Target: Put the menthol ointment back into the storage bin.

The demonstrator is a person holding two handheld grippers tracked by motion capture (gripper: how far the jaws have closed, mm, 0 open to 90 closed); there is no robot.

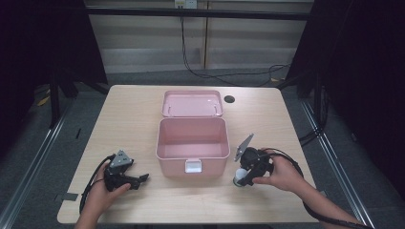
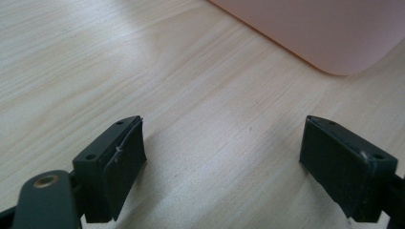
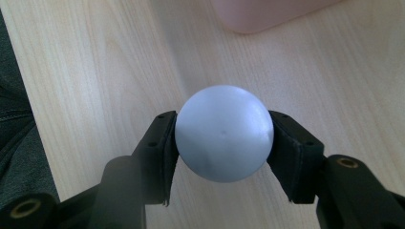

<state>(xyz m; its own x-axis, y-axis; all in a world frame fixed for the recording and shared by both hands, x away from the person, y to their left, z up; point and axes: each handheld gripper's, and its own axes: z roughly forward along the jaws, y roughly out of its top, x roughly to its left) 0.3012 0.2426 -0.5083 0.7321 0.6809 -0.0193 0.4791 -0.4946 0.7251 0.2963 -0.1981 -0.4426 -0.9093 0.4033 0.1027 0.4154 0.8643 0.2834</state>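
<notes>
Presently: pale wooden table bears an open pink plastic box, lid back | left gripper rests on the tabletop left of the box, jaws spread wide, nothing between | right gripper clamps a smooth pale-grey ball just right of the box's front corner, low over the wood.

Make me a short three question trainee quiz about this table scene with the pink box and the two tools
1. True or false: the right tool is shut on the pale grey-blue smooth ball.
2. Which describes the left tool? A) open, above bare light wooden table; B) shut on the lid; C) inside the box.
3. Fill in: the pink plastic rectangular box stands ____, its hinged lid laid back behind it.

Key: 1 true. 2 A. 3 open.
</notes>
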